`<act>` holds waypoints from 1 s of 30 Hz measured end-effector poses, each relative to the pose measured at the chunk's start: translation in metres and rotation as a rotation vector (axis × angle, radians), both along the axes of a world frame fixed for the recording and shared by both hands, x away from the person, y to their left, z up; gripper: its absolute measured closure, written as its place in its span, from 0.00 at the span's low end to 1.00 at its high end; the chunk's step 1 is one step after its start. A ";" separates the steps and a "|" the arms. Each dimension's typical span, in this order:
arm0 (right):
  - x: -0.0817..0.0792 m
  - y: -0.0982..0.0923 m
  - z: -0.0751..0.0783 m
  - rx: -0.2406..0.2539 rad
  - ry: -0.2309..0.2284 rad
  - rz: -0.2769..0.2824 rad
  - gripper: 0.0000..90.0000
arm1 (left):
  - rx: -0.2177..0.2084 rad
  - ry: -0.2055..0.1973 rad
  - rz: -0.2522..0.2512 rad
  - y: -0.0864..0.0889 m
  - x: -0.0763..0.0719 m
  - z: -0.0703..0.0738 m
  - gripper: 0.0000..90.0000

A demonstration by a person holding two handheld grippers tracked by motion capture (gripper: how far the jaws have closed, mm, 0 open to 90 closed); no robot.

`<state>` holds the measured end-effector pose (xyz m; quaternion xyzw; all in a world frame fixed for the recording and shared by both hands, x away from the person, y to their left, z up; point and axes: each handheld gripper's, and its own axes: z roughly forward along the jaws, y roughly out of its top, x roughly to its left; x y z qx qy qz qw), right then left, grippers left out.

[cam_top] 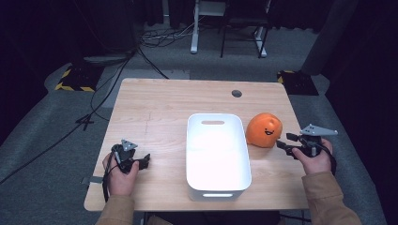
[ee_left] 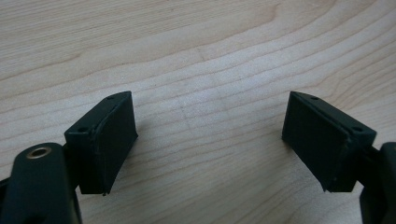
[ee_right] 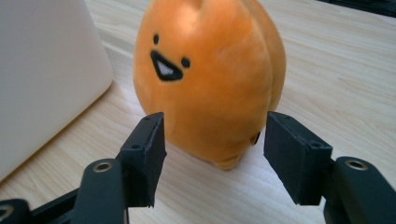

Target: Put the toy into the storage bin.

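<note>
We see the orange plush toy (ee_right: 208, 79) upright on the tabletop (cam_top: 159, 108), just right of the white bin (cam_top: 218, 187). Our right gripper (ee_right: 212, 156) points at it, jaws apart, gripping nothing. Our left gripper (ee_left: 210, 140) stands wide open over bare wood.

Desk (cam_top: 155, 101): pale wood-grain top, rectangular, with a round grey cable port (cam_top: 237, 93) near its far edge.
Floor (cam_top: 42, 140): grey carpet, darker toward the room's edges.
Cables (cam_top: 101, 89): black leads trailing across the carpet left of the desk, and a tangle farther back.
Hazard-striped bases (cam_top: 75, 79): two dark floor plates edged yellow and black (one at far left, one at far right).
White desk leg (cam_top: 195, 28) and black chair frame (cam_top: 241, 28): standing beyond the desk.
Surround: dark curtain-like backdrop; the light falls from above, brightest at the centre.
</note>
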<state>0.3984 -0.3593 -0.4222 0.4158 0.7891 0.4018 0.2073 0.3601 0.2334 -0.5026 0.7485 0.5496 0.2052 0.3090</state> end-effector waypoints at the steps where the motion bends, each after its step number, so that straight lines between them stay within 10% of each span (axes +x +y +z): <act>1: 0.002 0.000 0.002 0.007 -0.001 -0.001 0.44 | -0.001 0.000 -0.001 0.000 0.000 0.000 0.20; 30: 0.052 0.011 0.023 0.185 -0.117 0.089 0.70 | -0.004 0.000 -0.003 0.000 0.000 0.000 0.20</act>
